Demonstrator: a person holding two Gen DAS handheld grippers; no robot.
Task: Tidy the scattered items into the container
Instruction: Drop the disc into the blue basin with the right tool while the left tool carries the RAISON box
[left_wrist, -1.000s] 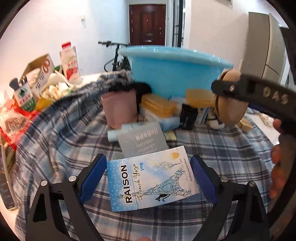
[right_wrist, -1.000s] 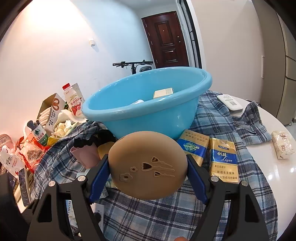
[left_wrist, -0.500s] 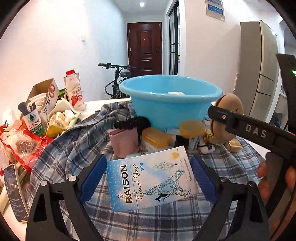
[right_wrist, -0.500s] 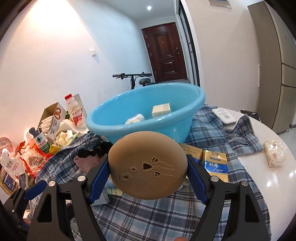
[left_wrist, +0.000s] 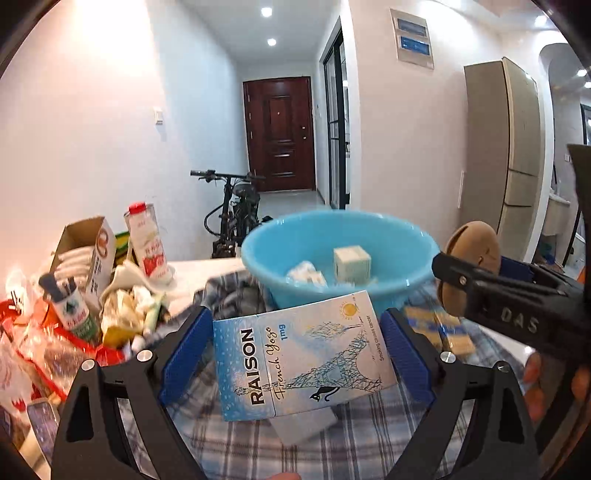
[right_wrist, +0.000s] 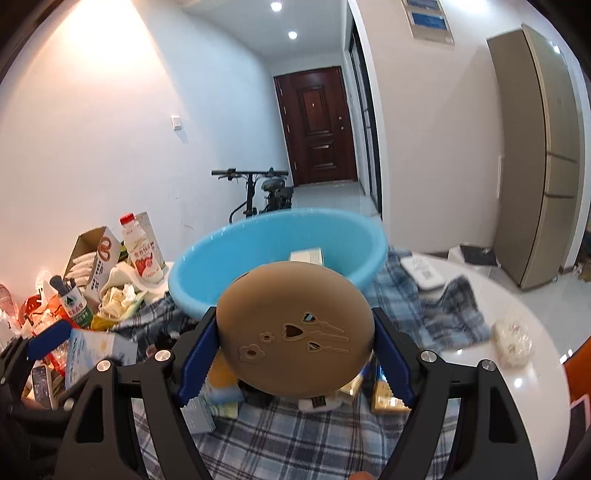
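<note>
My left gripper is shut on a blue-and-white "RAISON" cigarette pack, held flat above the plaid cloth. My right gripper is shut on a round tan disc with cut-out flower and heart shapes; the same disc shows edge-on at the right of the left wrist view. The light blue basin stands just beyond both grippers, below their height, with a small white box and another pale item inside. The left gripper's pack appears at the left of the right wrist view.
A plaid cloth covers the round white table. Yellow packs lie beside the basin. On the left stand a milk bottle, a cardboard box, bottles and snack bags. A white remote lies at the back right.
Both grippers have risen with their loads and tilted up. The basin's inside has come into view and the table items have dropped lower in both pictures.
</note>
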